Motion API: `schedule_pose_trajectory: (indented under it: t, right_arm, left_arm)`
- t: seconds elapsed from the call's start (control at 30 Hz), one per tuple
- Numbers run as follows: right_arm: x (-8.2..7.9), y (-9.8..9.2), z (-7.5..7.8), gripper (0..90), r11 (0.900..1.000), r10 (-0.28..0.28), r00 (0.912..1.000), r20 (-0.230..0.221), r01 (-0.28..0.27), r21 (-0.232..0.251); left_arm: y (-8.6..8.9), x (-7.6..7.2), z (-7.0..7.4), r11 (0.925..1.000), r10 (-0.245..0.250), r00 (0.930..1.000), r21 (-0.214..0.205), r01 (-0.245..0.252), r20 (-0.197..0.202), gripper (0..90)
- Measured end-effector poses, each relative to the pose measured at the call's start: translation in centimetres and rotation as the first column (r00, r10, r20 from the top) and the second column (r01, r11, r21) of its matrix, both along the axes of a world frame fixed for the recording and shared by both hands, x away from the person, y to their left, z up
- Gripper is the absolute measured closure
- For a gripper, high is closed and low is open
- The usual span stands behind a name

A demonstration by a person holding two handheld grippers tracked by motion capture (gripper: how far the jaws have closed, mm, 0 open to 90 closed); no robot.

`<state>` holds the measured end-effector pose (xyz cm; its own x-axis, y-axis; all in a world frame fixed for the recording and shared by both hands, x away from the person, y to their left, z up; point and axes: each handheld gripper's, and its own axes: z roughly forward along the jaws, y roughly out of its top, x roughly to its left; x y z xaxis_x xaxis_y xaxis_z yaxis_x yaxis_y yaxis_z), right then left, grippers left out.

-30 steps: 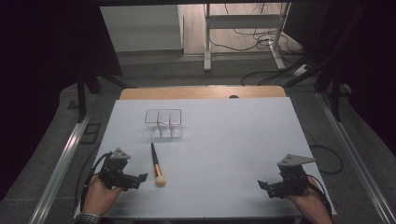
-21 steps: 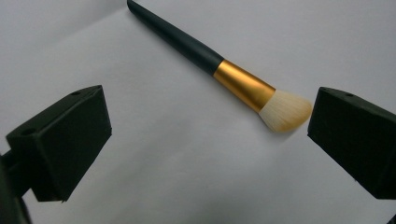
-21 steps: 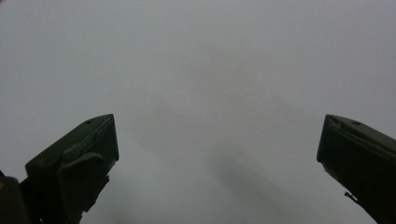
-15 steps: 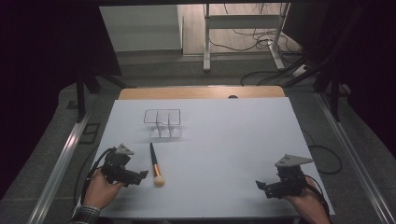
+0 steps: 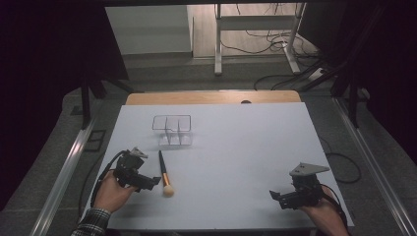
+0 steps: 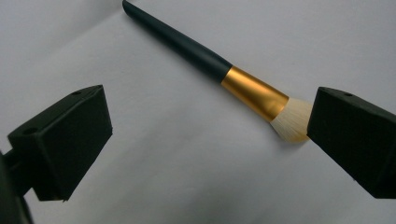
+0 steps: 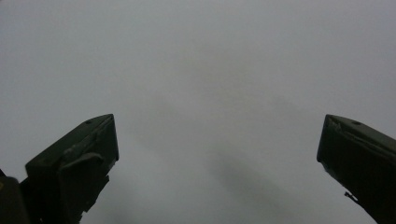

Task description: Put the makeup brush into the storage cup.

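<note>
A makeup brush [image 5: 164, 174] is lying flat on the white table [image 5: 236, 147], near the left front corner. Its dark handle is pointing toward the far side; the gold ferrule and pale bristle head are pointing toward the near edge.

The left gripper [image 5: 153, 181] is sitting just left of the brush, low over the table, held in the person's left hand [image 5: 112, 192]. Its jaws are spread wide, released, gripping nothing. In the left gripper view [image 6: 208, 149] the brush [image 6: 210, 63] is running diagonally across the gap between the jaws, handle tip at upper left, bristles at lower right. The bristle tuft is lying right against the edge of the right-hand jaw; whether it is touching cannot be told. The left-hand jaw is standing well apart from the handle.

The right gripper [image 5: 276, 197] is resting near the right front corner of the table, well apart from the brush, with the grey three-cornered plate on top. The right gripper view [image 7: 217, 158] is showing its jaws spread wide over bare table surface, nothing between them.

A clear wire-framed organiser [image 5: 172, 129] with compartments is standing farther back on the table, beyond the brush's handle tip and apart from it. A strip of wooden tabletop [image 5: 211, 97] is showing at the far edge, past the white surface.
</note>
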<state>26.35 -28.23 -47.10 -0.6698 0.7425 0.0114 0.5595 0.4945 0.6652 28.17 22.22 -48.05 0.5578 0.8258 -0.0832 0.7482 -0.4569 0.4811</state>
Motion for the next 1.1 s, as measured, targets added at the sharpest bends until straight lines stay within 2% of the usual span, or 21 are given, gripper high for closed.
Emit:
schedule_pose_trajectory:
  t: [0.33,0.43,0.6,0.83,1.1]
  right_arm:
    - [0.0,0.2,0.0,0.0,1.0,0.005,1.0,0.0,-0.005,-0.002]
    - [0.0,0.2,0.0,0.0,1.0,0.008,1.0,-0.002,-0.008,-0.003]
    - [-0.1,0.3,-0.1,0.0,0.9999,0.009,0.9999,-0.006,-0.009,-0.006]
    - [-0.1,0.4,-0.1,0.0,0.9998,0.017,0.9998,-0.005,-0.017,-0.01]
    - [-0.1,0.5,-0.2,0.0,0.9997,0.019,0.9998,-0.008,-0.019,-0.013]
  left_arm:
    - [-1.1,1.2,0.0,0.9998,-0.007,0.9993,0.017,0.008,-0.036,0.0]
    - [-1.6,1.5,0.0,0.9999,-0.002,0.9993,0.017,0.003,-0.037,0.1]
    - [-2.3,2.0,0.1,0.9992,-0.018,0.9989,0.035,0.02,-0.044,0.1]
    - [-3.3,2.5,0.3,0.9986,-0.03,0.9986,0.041,0.032,-0.044,0.1]
    - [-4.7,3.4,0.2,0.9965,-0.041,0.9978,0.071,0.045,-0.052,0.4]
